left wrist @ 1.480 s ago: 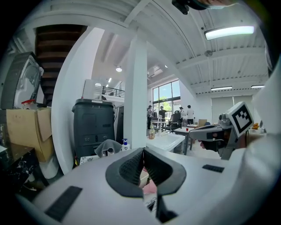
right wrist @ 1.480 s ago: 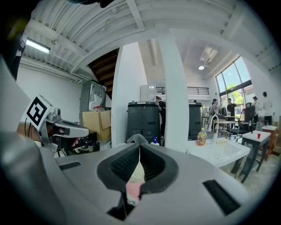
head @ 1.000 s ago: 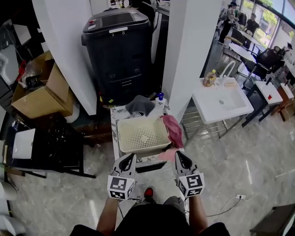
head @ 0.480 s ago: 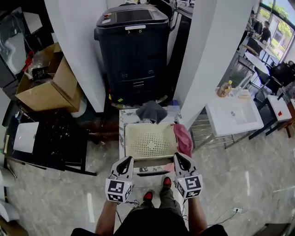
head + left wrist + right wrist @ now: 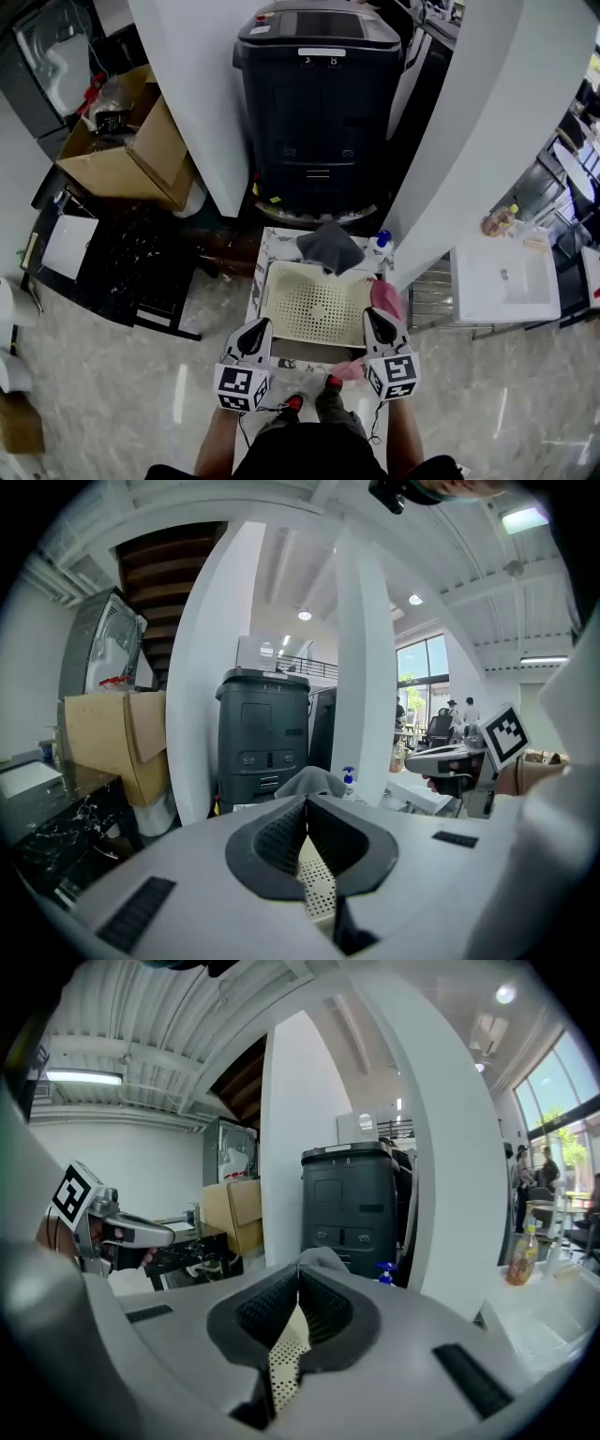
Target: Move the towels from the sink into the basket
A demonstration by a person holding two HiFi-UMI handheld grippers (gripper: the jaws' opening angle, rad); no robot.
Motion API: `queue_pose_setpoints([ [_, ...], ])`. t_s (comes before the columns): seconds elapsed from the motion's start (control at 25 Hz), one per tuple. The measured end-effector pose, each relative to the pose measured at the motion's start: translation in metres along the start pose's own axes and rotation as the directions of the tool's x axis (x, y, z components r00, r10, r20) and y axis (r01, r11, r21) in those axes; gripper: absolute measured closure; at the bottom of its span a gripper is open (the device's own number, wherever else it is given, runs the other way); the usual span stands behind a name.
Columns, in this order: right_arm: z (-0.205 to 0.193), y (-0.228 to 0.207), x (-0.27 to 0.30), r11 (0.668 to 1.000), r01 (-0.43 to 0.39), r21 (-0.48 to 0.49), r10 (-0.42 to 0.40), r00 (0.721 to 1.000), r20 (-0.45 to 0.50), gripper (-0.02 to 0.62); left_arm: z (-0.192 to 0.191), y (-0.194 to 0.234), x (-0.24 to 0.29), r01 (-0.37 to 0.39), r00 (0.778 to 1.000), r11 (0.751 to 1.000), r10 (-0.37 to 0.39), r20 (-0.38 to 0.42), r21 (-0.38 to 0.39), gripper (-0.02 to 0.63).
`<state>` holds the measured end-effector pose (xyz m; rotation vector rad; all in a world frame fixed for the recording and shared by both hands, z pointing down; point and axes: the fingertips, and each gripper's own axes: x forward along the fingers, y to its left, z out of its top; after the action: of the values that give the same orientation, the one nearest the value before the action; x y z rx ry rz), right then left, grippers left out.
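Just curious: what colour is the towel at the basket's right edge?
Pink; the towel shows best in the head view.

Tall black machine (image 5: 319, 103) between white pillars (image 5: 192, 84), cardboard box (image 5: 127, 155) alongside.

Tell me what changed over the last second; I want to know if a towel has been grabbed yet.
No towel was taken. The person walked toward the basket, bringing the left gripper and right gripper, both shut and empty, up to its near rim. The sink slid toward the picture's right edge. Unchanged: the pink towel is draped over the basket's right rim, and the grey towel lies behind it.
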<state>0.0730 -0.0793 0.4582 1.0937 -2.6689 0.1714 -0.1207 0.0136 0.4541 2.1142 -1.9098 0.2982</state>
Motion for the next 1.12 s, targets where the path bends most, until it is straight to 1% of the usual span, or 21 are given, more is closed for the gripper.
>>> queue_pose_setpoints([
  [0.2,-0.005,-0.023,0.032,0.998,-0.069,0.000,0.069,0.997,-0.025,0.565,-0.002,-0.001,0.020,-0.068,0.997,0.997,0.067,-0.023,-0.035,0.598],
  [0.36,-0.010,-0.041,0.055,0.995,-0.095,-0.022,0.094,0.995,-0.043,0.565,-0.003,-0.003,0.035,-0.101,0.995,0.993,0.099,-0.029,-0.059,0.598],
  [0.52,-0.015,-0.057,0.077,0.991,-0.132,-0.034,0.130,0.990,-0.052,0.563,-0.004,-0.009,0.047,-0.138,0.990,0.989,0.136,-0.038,-0.050,0.598],
  [0.68,-0.015,-0.071,0.097,0.986,-0.160,-0.039,0.158,0.987,-0.043,0.556,-0.004,-0.014,0.057,-0.163,0.986,0.985,0.160,-0.044,-0.062,0.598],
  [0.72,-0.016,-0.072,0.103,0.983,-0.178,-0.032,0.177,0.983,-0.047,0.517,-0.004,-0.015,0.058,-0.171,0.985,0.983,0.168,-0.048,-0.063,0.598],
  [0.76,-0.017,-0.073,0.109,0.980,-0.197,-0.023,0.196,0.979,-0.053,0.463,-0.005,-0.015,0.058,-0.179,0.983,0.982,0.176,-0.052,-0.065,0.598],
  [0.88,-0.023,-0.077,0.127,0.975,-0.222,-0.025,0.220,0.973,-0.068,0.437,-0.009,-0.014,0.057,-0.204,0.978,0.977,0.199,-0.069,-0.069,0.598],
  [0.96,-0.031,-0.080,0.139,0.973,-0.226,-0.044,0.222,0.971,-0.088,0.405,-0.012,-0.013,0.057,-0.219,0.974,0.973,0.213,-0.082,-0.069,0.598],
  [1.12,-0.050,-0.085,0.159,0.968,-0.248,-0.041,0.240,0.960,-0.142,0.379,-0.014,-0.015,0.057,-0.236,0.968,0.970,0.230,-0.098,-0.061,0.598],
])
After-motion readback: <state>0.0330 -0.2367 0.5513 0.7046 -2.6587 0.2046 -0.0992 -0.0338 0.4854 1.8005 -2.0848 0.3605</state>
